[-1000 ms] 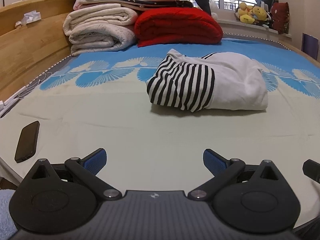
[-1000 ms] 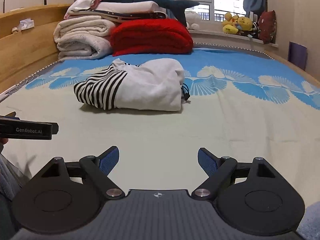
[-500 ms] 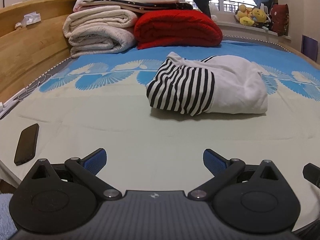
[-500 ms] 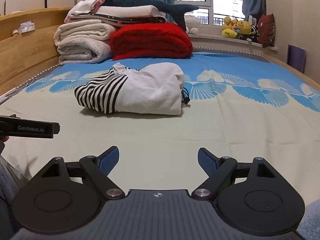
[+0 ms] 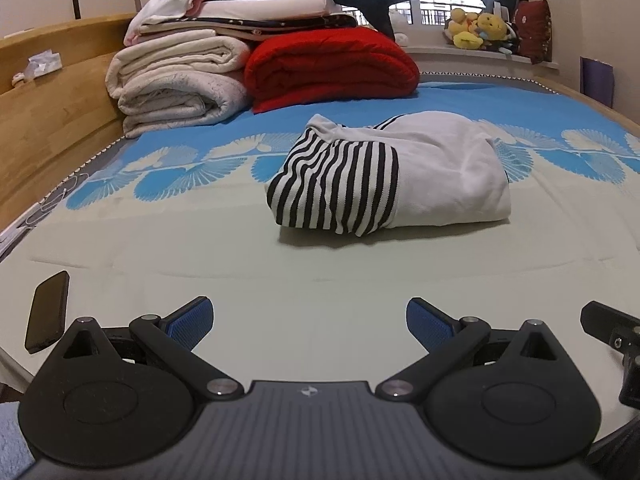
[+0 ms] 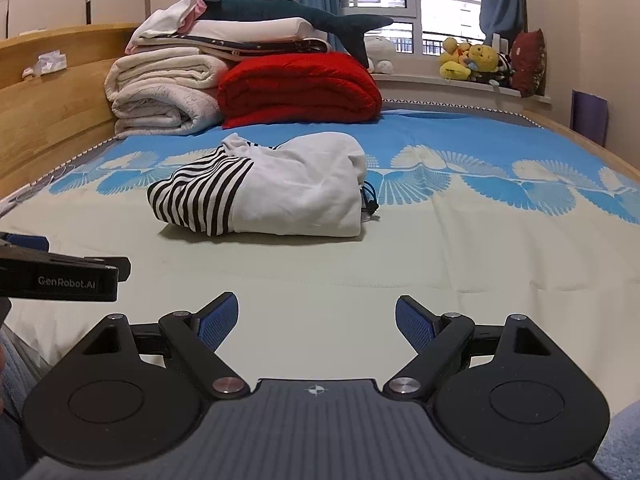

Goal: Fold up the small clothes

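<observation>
A small white garment with a black-and-white striped part (image 5: 384,176) lies folded in a compact bundle on the bed; it also shows in the right wrist view (image 6: 264,188). A dark cord pokes out at its right side (image 6: 370,200). My left gripper (image 5: 310,320) is open and empty, low over the pale sheet well in front of the bundle. My right gripper (image 6: 316,320) is open and empty, also short of the bundle. The left gripper's body shows at the left edge of the right wrist view (image 6: 60,276).
A stack of folded blankets, cream (image 5: 180,84) and red (image 5: 328,68), with a plush shark on top stands at the head of the bed. A dark phone (image 5: 46,312) lies at the left bed edge. A wooden bed frame (image 5: 48,120) runs along the left. Plush toys (image 6: 472,64) sit on the windowsill.
Both grippers have drawn back and tilted slightly; the folded bundle sits a little farther and lower in view. Both jaws stay open and nothing is held.
</observation>
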{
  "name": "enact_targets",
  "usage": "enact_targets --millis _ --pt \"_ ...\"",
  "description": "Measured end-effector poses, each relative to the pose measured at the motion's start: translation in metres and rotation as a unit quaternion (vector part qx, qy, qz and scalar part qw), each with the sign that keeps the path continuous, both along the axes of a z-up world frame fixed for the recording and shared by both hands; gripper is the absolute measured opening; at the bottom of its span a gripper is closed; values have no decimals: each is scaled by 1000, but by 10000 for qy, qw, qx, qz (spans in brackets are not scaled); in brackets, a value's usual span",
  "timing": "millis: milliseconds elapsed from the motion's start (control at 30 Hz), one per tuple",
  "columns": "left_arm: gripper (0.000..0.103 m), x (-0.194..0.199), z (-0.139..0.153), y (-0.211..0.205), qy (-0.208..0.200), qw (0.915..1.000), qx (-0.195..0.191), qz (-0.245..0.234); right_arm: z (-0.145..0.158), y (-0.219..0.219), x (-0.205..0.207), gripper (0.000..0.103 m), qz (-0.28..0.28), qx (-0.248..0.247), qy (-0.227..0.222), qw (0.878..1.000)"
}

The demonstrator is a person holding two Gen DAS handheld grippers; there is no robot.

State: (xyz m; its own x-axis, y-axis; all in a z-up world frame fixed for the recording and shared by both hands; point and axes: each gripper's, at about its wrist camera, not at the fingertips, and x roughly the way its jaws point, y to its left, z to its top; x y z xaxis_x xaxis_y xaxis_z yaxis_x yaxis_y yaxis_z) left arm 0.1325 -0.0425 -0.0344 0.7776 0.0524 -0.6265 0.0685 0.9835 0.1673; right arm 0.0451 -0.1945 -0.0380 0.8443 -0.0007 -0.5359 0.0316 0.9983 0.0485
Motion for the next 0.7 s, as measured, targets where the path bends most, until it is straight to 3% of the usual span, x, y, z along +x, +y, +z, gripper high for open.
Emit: enact_targets --millis 167,700 --pt "103 3 -1 5 102 9998 -151 84 -1 4 1 87 21 -47 -35 10000" --pt "103 3 -1 3 95 9999 -91 58 -1 10 4 87 83 -74 -43 9999"
